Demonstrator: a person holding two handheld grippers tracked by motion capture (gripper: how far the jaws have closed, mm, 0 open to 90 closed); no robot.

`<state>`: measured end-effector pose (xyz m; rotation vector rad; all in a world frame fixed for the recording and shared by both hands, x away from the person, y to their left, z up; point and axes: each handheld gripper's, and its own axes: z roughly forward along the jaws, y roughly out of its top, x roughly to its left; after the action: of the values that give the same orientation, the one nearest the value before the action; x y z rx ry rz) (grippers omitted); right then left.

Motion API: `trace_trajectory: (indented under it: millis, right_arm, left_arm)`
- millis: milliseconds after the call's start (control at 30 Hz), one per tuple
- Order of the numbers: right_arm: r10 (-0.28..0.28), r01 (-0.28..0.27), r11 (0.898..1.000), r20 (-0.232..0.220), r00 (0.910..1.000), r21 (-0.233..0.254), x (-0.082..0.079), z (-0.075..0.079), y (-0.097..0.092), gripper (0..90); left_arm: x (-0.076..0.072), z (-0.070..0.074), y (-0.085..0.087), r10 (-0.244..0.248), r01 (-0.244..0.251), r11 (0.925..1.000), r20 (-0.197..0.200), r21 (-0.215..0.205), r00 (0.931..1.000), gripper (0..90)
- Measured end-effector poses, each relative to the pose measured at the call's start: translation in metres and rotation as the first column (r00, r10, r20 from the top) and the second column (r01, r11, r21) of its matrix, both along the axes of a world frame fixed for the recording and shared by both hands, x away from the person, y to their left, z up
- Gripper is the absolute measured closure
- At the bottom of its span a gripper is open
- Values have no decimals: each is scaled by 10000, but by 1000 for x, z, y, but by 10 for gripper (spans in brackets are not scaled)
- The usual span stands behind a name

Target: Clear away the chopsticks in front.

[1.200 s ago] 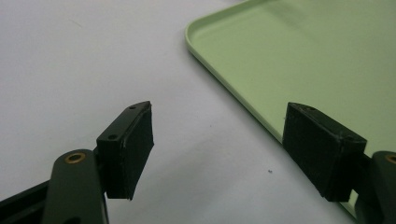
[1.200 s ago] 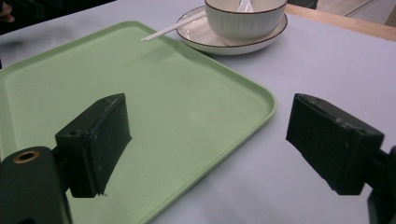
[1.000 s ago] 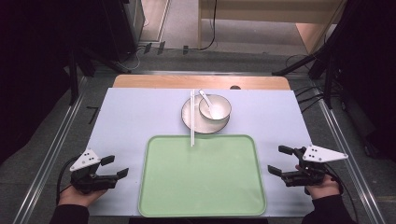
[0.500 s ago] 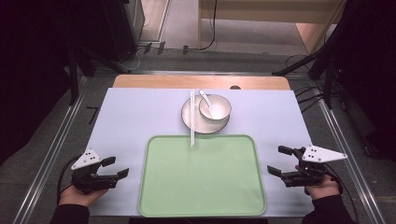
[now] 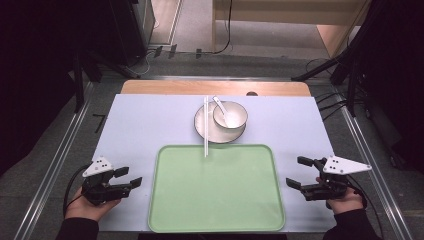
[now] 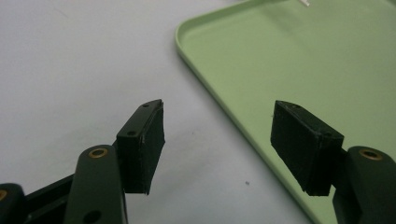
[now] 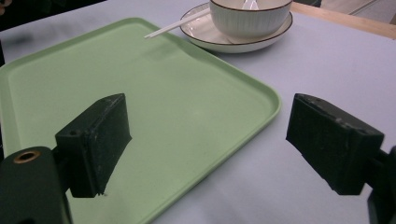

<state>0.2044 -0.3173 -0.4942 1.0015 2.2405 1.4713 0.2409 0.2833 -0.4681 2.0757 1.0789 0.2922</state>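
- Your landmark is the big pale-green plastic tray with rounded corners; it lies flat on the pale lilac table sheet, square in front of you and bare.
- Just beyond the tray's far edge sits the white round ceramic plate, and on that plate rests the white ribbed ceramic bowl with a dark rim, with a white spoon lying in it.
- That stack looks heavy for its size, stiff, glazed and slippery, and it will chip if knocked. My call: take the bowl by its rim wall, one pad inside and one outside, rather than pinching the plate's thin lip.
- The pair of thin white chopsticks lies across the plate's left side, its near tip reaching over the tray's far edge. Light, rigid, prone to rolling; grip mid-length.
- Your right gripper hovers just off the tray's right edge, jaws spread wide, nothing between them.
- Your left gripper sits just off the tray's left edge; its jaws have just been closing a little, yet they stand well apart and grip nothing. In the left gripper view only sheet and tray rim lie between the pads.
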Motion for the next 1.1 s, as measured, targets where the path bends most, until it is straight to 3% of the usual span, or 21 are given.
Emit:
trace_trajectory:
  millis: [133, 200, 267, 367, 400, 500, 633, 700, 800, 1100]
  right_arm:
    - [8, -8, 10000, 14, 10000, 30, 0, 0, 0, 139]
    - [-7, 7, 10000, 75, 10000, 62, -1, 1, -1, 139]
    - [-8, 8, 10000, 75, 10000, 53, -1, 1, -1, 139]
    - [36, -36, 10000, 19, 10000, 5, 0, 1, 0, 139]
    - [34, -34, 10000, 18, 10000, 2, 0, 0, 0, 139]
    - [38, -38, 10000, 6, 10000, 3, -1, 0, 0, 139]
    - [22, -22, 10000, 8, 10000, 36, 0, 0, 0, 140]
    - [-8, 8, 10000, -25, 10000, -6, 0, -1, 0, 139]
    - [-11, 11, 10000, -27, 10000, 13, 0, -1, 0, 139]
    - [-42, 42, 10000, -38, 10000, 0, 0, -1, 0, 139]
  left_arm:
    - [4, 7, -2, 345, -344, 9994, -335, 20, 9988, 355]
    - [7, 8, -1, 387, -407, 9984, -513, -390, 9979, 361]
    - [11, 9, -3, 310, -386, 9964, -989, -757, 9946, 382]
    - [14, 9, -5, 342, -421, 9970, -1182, -655, 9924, 386]
    - [19, 10, -7, 228, -328, 9975, -1540, -622, 9878, 380]
    - [24, 11, -10, 168, -268, 9983, -1863, -514, 9824, 379]
    - [34, 14, -20, 137, -178, 9996, -1846, -208, 9827, 367]
    - [41, 18, -25, 356, -381, 9992, -1805, -104, 9829, 366]
    - [46, 21, -28, 502, -548, 9983, -1838, -201, 9817, 366]
    - [63, 24, -50, 187, -166, 9998, -1788, 131, 9837, 364]
